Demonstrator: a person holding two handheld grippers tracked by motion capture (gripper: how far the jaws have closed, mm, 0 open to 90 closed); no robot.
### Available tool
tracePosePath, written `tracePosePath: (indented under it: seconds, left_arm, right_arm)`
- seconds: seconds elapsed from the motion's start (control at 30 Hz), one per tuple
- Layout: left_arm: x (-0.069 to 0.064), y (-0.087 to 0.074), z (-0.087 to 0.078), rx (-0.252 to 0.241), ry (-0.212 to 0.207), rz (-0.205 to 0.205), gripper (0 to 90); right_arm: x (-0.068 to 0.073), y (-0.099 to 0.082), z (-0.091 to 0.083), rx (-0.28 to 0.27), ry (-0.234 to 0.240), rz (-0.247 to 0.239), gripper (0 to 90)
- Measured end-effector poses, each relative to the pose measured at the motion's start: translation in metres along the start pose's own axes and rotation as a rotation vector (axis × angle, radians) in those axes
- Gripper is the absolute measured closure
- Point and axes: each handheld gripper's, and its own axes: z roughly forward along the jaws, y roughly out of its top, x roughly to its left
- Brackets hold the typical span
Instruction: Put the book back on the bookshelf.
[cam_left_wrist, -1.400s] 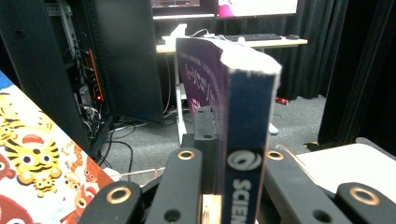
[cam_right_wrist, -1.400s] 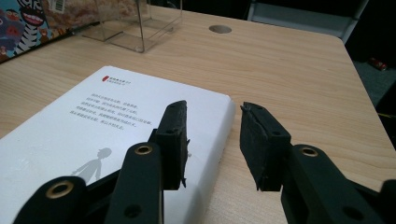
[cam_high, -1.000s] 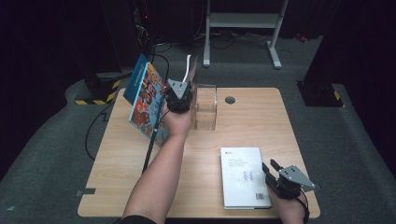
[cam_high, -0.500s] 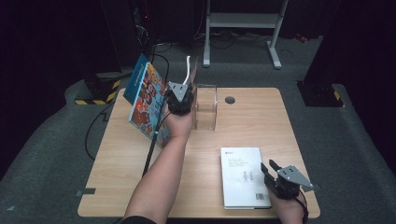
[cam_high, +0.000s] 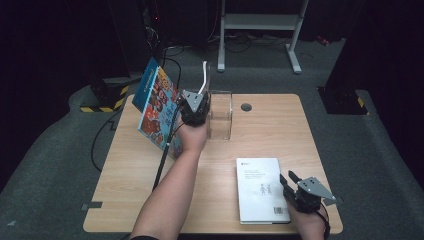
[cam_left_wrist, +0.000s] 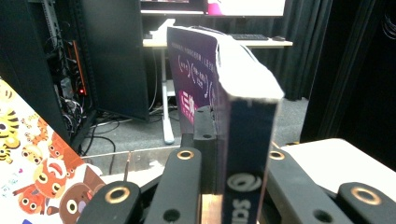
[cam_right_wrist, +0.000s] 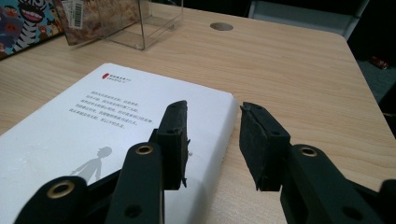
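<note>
In the high view the left gripper (cam_high: 195, 106) is at about 10 o'clock on the wooden table (cam_high: 265, 130), just beside a clear plastic box (cam_high: 220, 117) that stands to its right. Its jaws are closed on a purple book (cam_left_wrist: 233, 116), which in the left gripper view rises upright between them, with the dark spine facing the camera and white page edges at the top. A colourful picture book (cam_high: 157, 107) with cartoon animals leans tilted at the left side of this gripper, near the 9 o'clock edge of the table; whether it touches the gripper cannot be told. The right gripper (cam_high: 294, 186) is at about 5 o'clock, near the front edge of the table. Its jaws stand partly open and hold nothing. In the right gripper view one jaw is over the right edge of a white book (cam_right_wrist: 93, 135) and the other jaw is over the bare table just beside it; whether they touch the book cannot be told. The white book lies flat, with its cover up, well apart from the clear box. A round hole (cam_high: 245, 106) is in the table at about 12 o'clock.
</note>
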Motion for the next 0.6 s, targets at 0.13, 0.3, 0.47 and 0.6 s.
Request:
tracePosePath:
  seconds: [0.13,0.3,0.47,0.6]
  left_arm:
    - [0.0018,0.0008,-0.0012,0.011,-0.023,0.004,82.8]
    - [0.0035,0.0022,-0.0034,0.033,-0.036,0.009,81.5]
    - [0.0048,0.0053,-0.0021,0.066,-0.063,0.004,79.6]
    - [0.0044,0.0066,-0.0016,0.077,-0.073,0.010,79.0]
  right_arm:
    - [0.0016,0.0001,0.0002,0.004,-0.001,-0.004,62.1]
    - [0.0024,-0.0004,0.0010,0.004,0.002,-0.004,62.1]
    - [0.0038,0.0009,0.0001,0.000,0.000,-0.006,62.1]
    - [0.0035,0.0005,0.0006,0.001,0.001,-0.006,62.1]
